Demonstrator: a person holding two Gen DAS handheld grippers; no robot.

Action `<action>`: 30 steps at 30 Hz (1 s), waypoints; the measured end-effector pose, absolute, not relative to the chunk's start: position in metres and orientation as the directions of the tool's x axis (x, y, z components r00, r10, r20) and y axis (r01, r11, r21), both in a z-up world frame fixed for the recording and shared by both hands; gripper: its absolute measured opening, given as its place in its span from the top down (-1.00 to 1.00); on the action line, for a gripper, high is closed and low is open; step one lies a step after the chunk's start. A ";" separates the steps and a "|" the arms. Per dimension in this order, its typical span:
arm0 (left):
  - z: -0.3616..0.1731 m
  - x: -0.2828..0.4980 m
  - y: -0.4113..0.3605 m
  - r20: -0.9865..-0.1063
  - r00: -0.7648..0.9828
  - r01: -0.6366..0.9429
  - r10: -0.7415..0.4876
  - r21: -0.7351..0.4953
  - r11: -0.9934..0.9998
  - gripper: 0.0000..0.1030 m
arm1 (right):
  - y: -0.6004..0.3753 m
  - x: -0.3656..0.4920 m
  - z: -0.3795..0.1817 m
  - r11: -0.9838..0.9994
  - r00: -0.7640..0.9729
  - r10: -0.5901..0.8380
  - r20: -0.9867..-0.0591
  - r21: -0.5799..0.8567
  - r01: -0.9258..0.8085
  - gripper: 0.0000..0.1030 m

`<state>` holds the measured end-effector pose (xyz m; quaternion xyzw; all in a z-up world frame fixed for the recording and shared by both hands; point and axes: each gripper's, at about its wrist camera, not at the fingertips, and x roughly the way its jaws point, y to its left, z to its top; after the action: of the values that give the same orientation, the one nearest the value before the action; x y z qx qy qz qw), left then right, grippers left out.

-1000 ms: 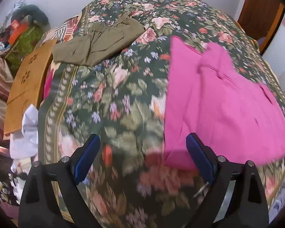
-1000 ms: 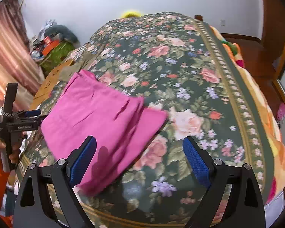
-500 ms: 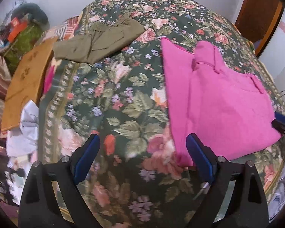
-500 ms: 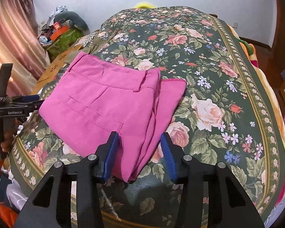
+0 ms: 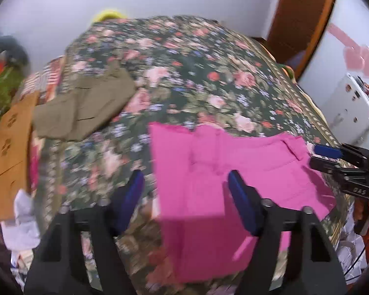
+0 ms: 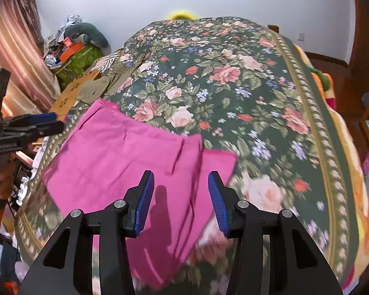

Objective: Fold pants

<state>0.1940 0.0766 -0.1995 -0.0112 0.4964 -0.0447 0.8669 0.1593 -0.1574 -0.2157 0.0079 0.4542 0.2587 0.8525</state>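
The pink pants point(image 5: 223, 172) lie folded flat on the floral bedspread point(image 5: 196, 73) near its front edge; they also show in the right wrist view point(image 6: 125, 157). My left gripper point(image 5: 184, 196) is open and empty, hovering over the pants' left edge. My right gripper point(image 6: 180, 196) is open and empty, just above the pants' right part. The right gripper shows at the right of the left wrist view point(image 5: 332, 157); the left gripper shows at the left of the right wrist view point(image 6: 34, 125).
Olive green pants point(image 5: 86, 108) lie folded at the bed's far left. A brown cardboard box point(image 5: 9, 147) and clutter point(image 6: 73, 46) stand left of the bed. A wooden door point(image 5: 305, 14) is at the right; the white wall is behind.
Both grippers have moved in over the pink pants. The left jaws have narrowed. The right jaws narrowed half a second ago and have widened a little since.
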 end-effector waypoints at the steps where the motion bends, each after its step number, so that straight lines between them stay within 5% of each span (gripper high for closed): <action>1: -0.205 0.202 0.072 -0.868 0.486 0.080 -0.103 -0.073 0.994 -0.08 | -0.155 0.165 -0.219 0.865 0.447 0.450 -0.774 0.253 -0.433 0.19; 5: -0.226 0.224 0.065 -0.891 0.427 0.092 -0.156 -0.128 0.987 0.28 | -0.148 0.179 -0.234 0.860 0.420 0.456 -0.785 0.266 -0.436 0.37; 10: -0.229 0.232 0.060 -0.871 0.471 0.109 -0.141 -0.101 0.989 0.46 | -0.148 0.177 -0.236 0.863 0.467 0.451 -0.761 0.237 -0.446 0.58; 16: -0.233 0.234 0.067 -0.862 0.486 0.069 -0.146 -0.129 0.989 0.48 | -0.150 0.174 -0.232 0.872 0.507 0.428 -0.748 0.192 -0.451 0.77; 30: -0.201 0.211 0.068 -0.842 0.527 0.076 -0.114 -0.087 0.993 0.34 | -0.147 0.165 -0.213 0.903 0.522 0.349 -0.778 0.130 -0.409 0.63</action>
<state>0.2111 0.0682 -0.2011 -0.0196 0.4833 -0.0542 0.8735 0.1648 -0.1474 -0.2131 -0.0345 0.4377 0.2174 0.8718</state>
